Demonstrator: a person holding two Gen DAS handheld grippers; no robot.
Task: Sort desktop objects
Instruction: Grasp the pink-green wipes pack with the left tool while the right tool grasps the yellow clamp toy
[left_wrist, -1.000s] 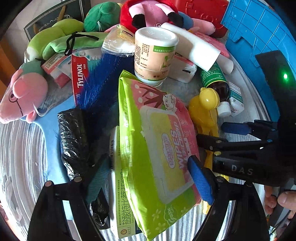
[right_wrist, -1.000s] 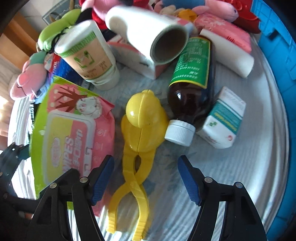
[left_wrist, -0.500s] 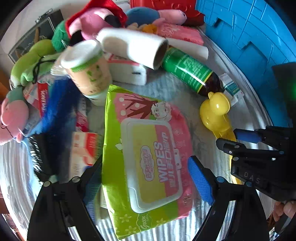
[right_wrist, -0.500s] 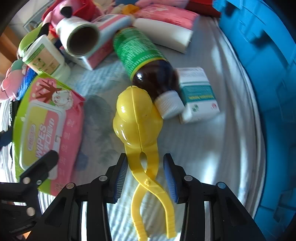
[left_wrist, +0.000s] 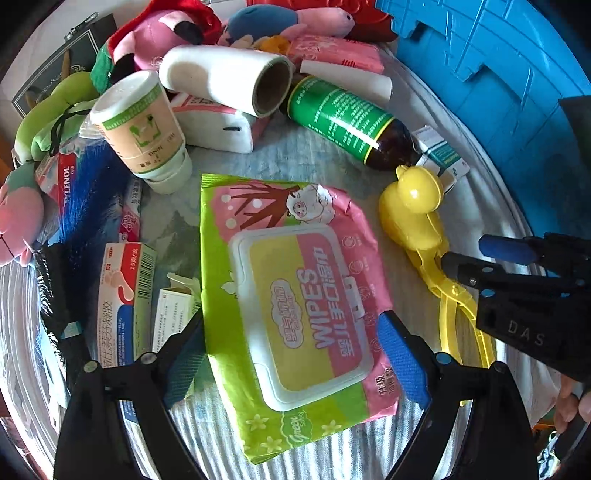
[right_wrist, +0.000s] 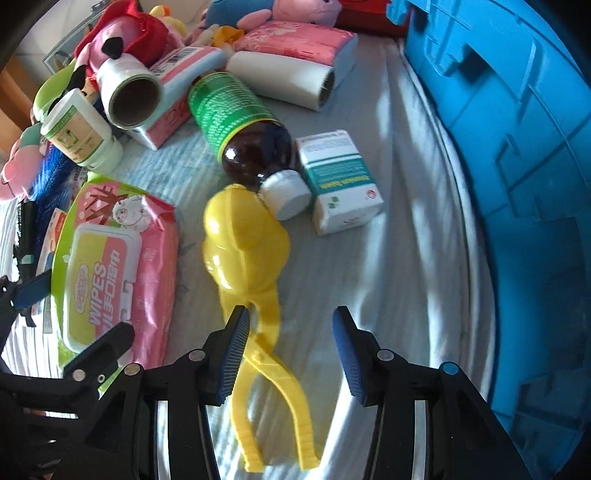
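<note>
Right hand-held gripper (right_wrist: 288, 345) reopened since previous frame.
Jaws wide apart astride yellow plastic duck-shaped tongs (right_wrist: 251, 266), gripping nothing; left hand-held gripper (left_wrist: 295, 341) wide open around green-pink wipes pack (left_wrist: 295, 291).

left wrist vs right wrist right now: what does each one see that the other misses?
Only the left wrist view shows the Tylenol box, the foot-cream box and the black bag at far left.

Only the right wrist view shows the brown bottle's white cap and the yellow tongs' handle ends.

Both show the wipes pack between the open left gripper's fingers, the yellow duck tongs, the brown bottle, the white-teal box, the blue bin, and the open right gripper over the tongs' handle.
</note>
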